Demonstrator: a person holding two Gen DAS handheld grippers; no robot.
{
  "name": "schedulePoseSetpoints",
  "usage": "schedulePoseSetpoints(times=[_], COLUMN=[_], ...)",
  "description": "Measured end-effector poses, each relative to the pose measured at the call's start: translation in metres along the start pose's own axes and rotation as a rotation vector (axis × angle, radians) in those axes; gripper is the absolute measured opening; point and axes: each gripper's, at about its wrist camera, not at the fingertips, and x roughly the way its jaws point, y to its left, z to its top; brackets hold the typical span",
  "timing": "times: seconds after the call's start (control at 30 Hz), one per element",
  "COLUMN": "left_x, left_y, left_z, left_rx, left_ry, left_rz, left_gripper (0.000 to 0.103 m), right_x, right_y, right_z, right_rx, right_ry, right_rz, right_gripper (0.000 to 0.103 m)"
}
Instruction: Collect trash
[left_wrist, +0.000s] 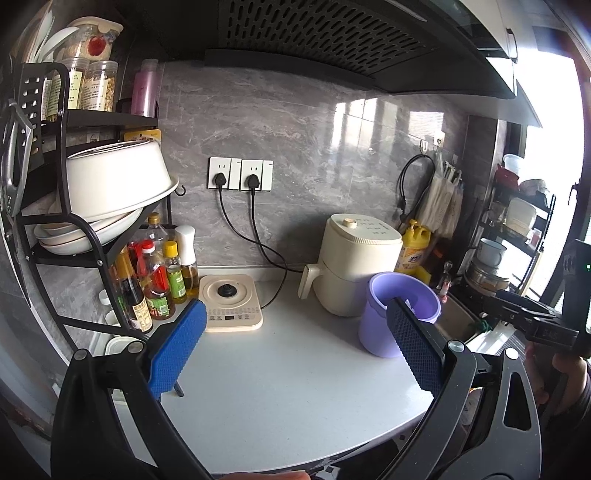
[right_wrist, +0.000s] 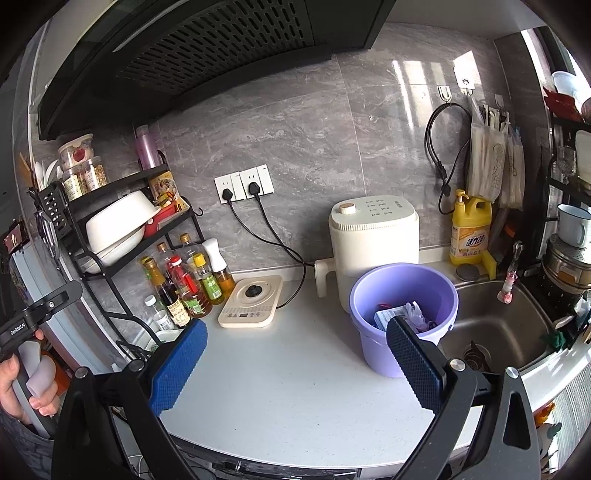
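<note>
Trash (right_wrist: 404, 314) sits inside a purple plastic bucket (right_wrist: 373, 354) on the white counter (right_wrist: 288, 373), next to the metal sink (right_wrist: 498, 325). You can see a pale blue box and some crumpled clear and purple bits in the pile. The right gripper (right_wrist: 295, 363) has its two fingers spread wide and holds nothing; its right finger (right_wrist: 413, 363) is in front of the bucket's near rim, so the trash is just past that fingertip. The left gripper (left_wrist: 295, 352) is wide open and empty too, and the bucket (left_wrist: 373, 332) stands behind its right finger (left_wrist: 413, 350). The finger pads are bumpy rubber, bright blue on one and dark on the other. Behind the bucket stands a round cream cooker (right_wrist: 373, 240) with a knob on top. A flat cream square base with buttons (right_wrist: 251, 301) lies near some glass sauce bottles (right_wrist: 188, 284). A yellow soap bottle (right_wrist: 471, 229) has writing on its label, but it is too small to read. The wall is shiny grey stone tile (right_wrist: 295, 129).
</note>
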Motion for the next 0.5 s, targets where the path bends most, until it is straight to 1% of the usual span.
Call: schedulePoseSetpoints(times=[0.1, 0.23, 0.37, 0.5], left_x=[0.0025, 0.0019, 0.0037, 0.0057], left_y=[-0.0004, -0.0021, -0.0016, 0.001], left_z=[-0.0007, -0.0031, -0.0043, -0.0026], left_rx=[-0.016, -0.005, -0.008, -0.018], left_ry=[0.007, 0.009, 0.023, 0.023], left_rz=[-0.004, -0.002, 0.003, 0.002], left_gripper=[0.097, 0.097, 0.097, 0.097], right_x=[-0.0025, -0.0051, -0.0001, 0.0033], right_y=[0.0009, -0.0024, -0.0041, -0.0014], right_z=[-0.0016, -0.0032, -0.0055, -0.0056], right_rx=[-0.005, 0.006, 0.021, 0.009], right_ry=[0.005, 0.005, 0.014, 0.017], right_rz=[-0.006, -0.013, -0.012, -0.006], right_gripper=[0.096, 0.096, 0.096, 0.096])
